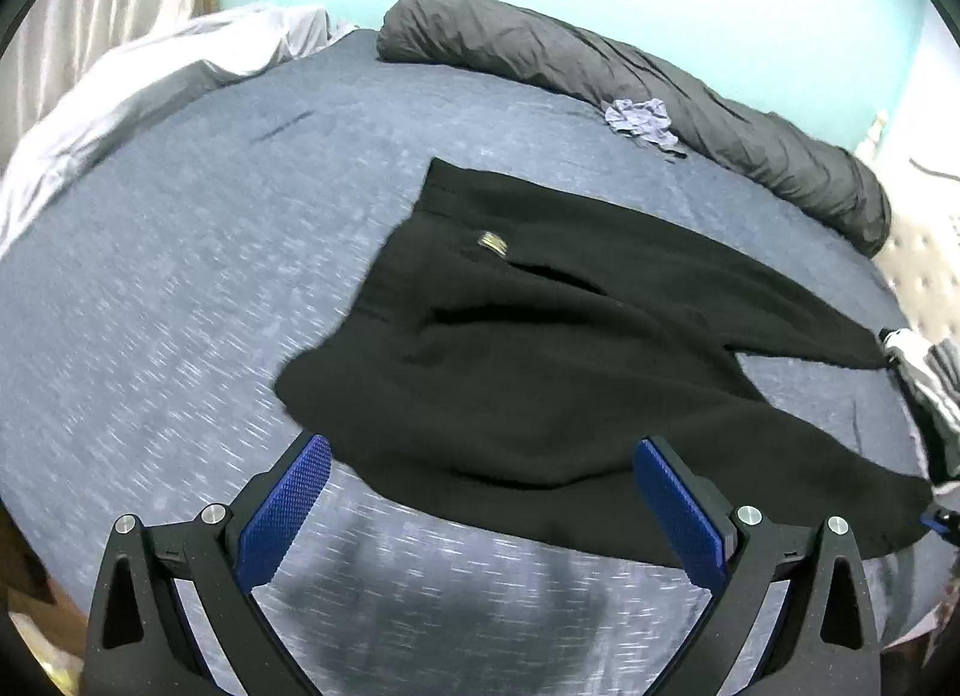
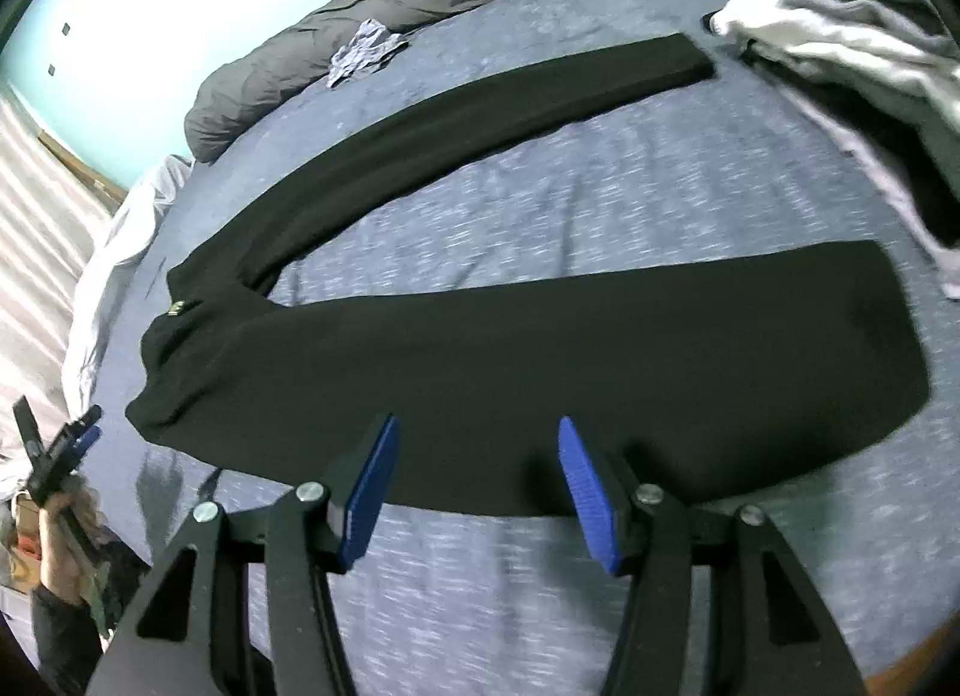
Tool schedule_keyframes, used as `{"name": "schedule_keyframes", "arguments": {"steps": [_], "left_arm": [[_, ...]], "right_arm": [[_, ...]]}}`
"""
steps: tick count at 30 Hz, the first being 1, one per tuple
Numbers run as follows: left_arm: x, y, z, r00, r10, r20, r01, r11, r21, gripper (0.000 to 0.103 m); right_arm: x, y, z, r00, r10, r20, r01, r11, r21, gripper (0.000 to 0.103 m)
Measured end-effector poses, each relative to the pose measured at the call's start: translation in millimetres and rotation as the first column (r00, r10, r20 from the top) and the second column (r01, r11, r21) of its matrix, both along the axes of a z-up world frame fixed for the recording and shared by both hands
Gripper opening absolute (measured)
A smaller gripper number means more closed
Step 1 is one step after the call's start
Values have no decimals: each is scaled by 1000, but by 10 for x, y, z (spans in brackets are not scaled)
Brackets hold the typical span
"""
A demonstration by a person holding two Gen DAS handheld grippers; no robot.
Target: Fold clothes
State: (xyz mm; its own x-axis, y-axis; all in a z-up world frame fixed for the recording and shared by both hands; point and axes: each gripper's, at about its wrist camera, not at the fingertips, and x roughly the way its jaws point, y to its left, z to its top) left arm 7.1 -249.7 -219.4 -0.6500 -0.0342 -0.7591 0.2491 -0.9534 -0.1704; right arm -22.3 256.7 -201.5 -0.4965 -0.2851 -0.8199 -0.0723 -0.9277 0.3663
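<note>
A pair of black trousers lies flat on the bed, on its blue-grey cover. In the right wrist view the waist, with a small gold tag, points to the left, and the two legs run long to the right, spread apart in a narrow V with bare cover between them. The far leg ends at a hem near a heap of pale clothes. The near leg lies just ahead of the right tongs, which stand apart and hold nothing.

In the left wrist view the left tongs are also wide apart and empty, over the near edge of the trousers' waist end.

Along the far side of the bed lies a rolled dark grey duvet, with a small crumpled lilac cloth touching it. A white sheet is bunched at the far left corner.

Only the right wrist view shows both legs in full, and also the left tongs held in a hand at the left edge. The left wrist view shows a striped garment at the right edge.
</note>
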Motion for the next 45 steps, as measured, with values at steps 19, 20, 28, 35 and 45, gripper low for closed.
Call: {"name": "schedule_keyframes", "arguments": {"steps": [19, 20, 28, 35, 45], "left_arm": [[-115, -379, -629, 987, 46, 151, -56, 996, 65, 89], [-137, -392, -664, 987, 49, 155, -60, 996, 64, 88], [-275, -561, -901, 982, 80, 173, -103, 987, 123, 74], [-307, -640, -965, 982, 70, 173, -97, 984, 151, 45], [-319, -699, -852, 990, 63, 125, -84, 982, 169, 10]], "right_arm": [[414, 871, -379, 988, -131, 81, 132, 991, -13, 56], [430, 900, -407, 987, -137, 84, 139, 990, -11, 56], [440, 1044, -456, 981, -181, 76, 183, 983, -26, 56], [493, 1153, -540, 971, -231, 67, 237, 966, -103, 61], [361, 1253, -606, 955, -295, 38, 297, 943, -148, 50]]}}
